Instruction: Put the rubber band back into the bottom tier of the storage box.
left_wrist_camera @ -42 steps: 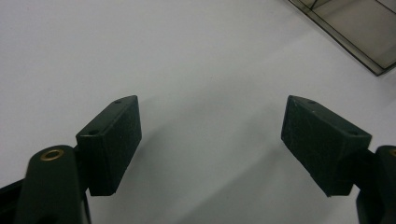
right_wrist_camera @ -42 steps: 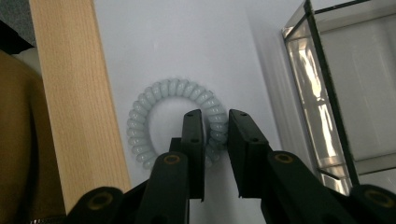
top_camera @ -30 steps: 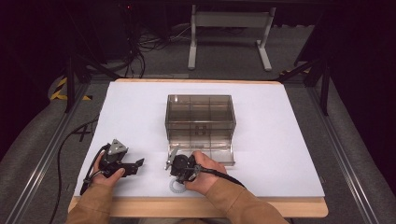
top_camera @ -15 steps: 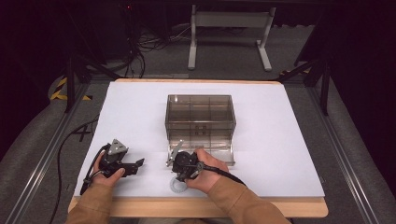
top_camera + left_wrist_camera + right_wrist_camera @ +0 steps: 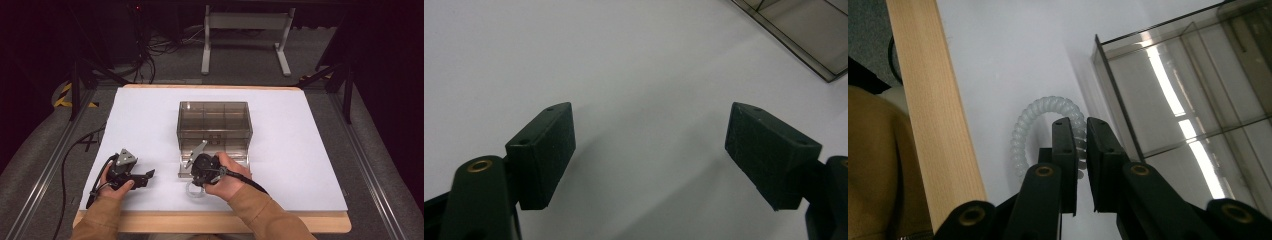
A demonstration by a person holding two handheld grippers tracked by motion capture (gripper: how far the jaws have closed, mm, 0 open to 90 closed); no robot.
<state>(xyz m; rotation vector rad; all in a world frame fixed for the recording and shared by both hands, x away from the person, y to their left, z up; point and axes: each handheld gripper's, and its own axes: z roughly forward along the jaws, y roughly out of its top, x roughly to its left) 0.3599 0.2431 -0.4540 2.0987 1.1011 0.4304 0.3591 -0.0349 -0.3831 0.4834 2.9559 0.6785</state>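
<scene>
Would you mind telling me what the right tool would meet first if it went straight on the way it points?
Probably the coiled ring: the right tool, jaws nearly closed, has its tips right at it; whether they touch is unclear.

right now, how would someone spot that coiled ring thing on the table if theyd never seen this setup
Start at the smoky clear compartment box in the middle of the white table. Come to its near-left corner, where the right tongs are nearly shut at a small spiral hair tie lying flat beside the box wall, near the table's wooden edge. It is the one pale, translucent, spring-like loop among dark, hard-edged things.
</scene>
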